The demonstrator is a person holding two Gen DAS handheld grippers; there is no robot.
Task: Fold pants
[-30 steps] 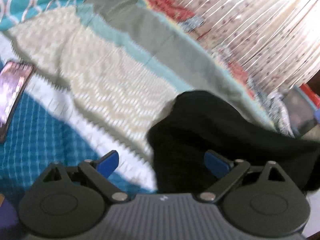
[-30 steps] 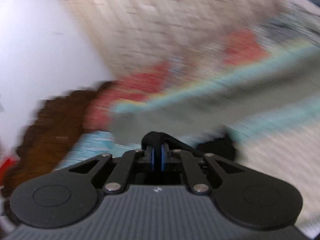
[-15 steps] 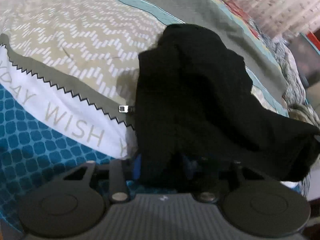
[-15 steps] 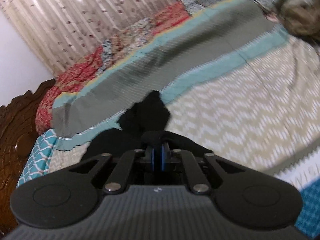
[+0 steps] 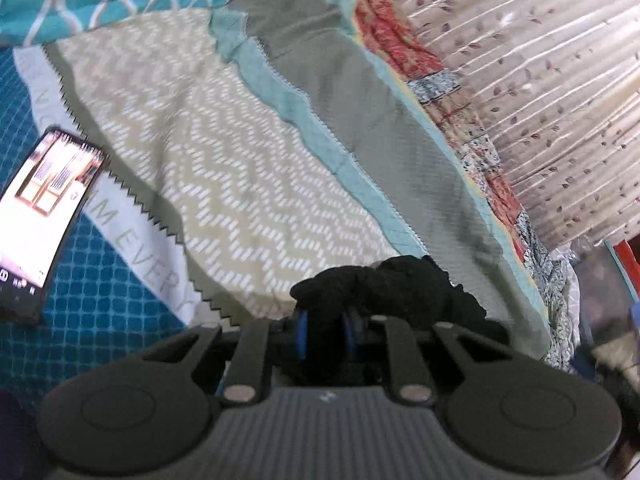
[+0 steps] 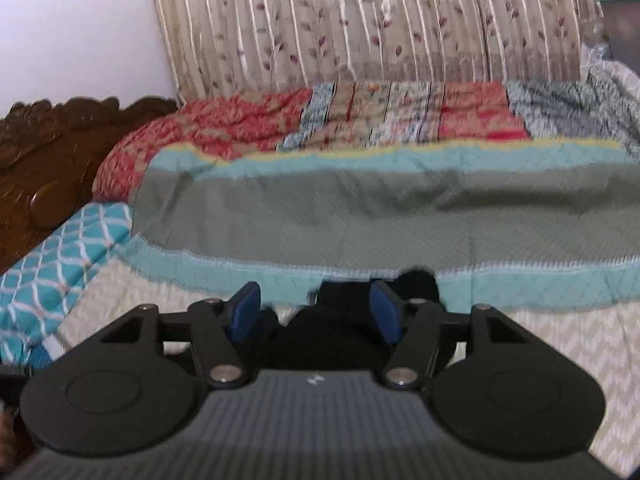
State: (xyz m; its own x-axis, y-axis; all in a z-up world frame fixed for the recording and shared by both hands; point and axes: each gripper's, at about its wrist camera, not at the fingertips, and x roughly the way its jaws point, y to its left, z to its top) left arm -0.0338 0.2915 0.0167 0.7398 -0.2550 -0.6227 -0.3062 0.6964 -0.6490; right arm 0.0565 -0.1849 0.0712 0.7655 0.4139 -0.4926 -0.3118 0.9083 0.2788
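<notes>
Left wrist view shows my left gripper (image 5: 324, 328) clamped on a bunched wad of the black pants (image 5: 384, 288). The blue fingers (image 5: 301, 330) pinch the cloth from both sides, and the rest of the fabric spills out past them toward the grey band of the bedspread (image 5: 248, 152). I judge I hold it bunched like this so the cloth can be lifted and shaken out before any fold is laid. The bed is my work surface, and a phone (image 5: 44, 216) lies on the blue part of the bedspread, well apart from the pants, so it should stay out of the way.

My right gripper (image 6: 318, 314) stands with its fingers (image 6: 245, 312) spread wide and nothing pinched. Black cloth (image 6: 340, 336) lies between and below them, on the zigzag part of the bedspread, just short of the teal stripe. I cannot tell whether the pads touch it. My guess is that this hand is placed to take a second corner, so both hands can stretch the pants flat. No fold looks made yet.
</notes>
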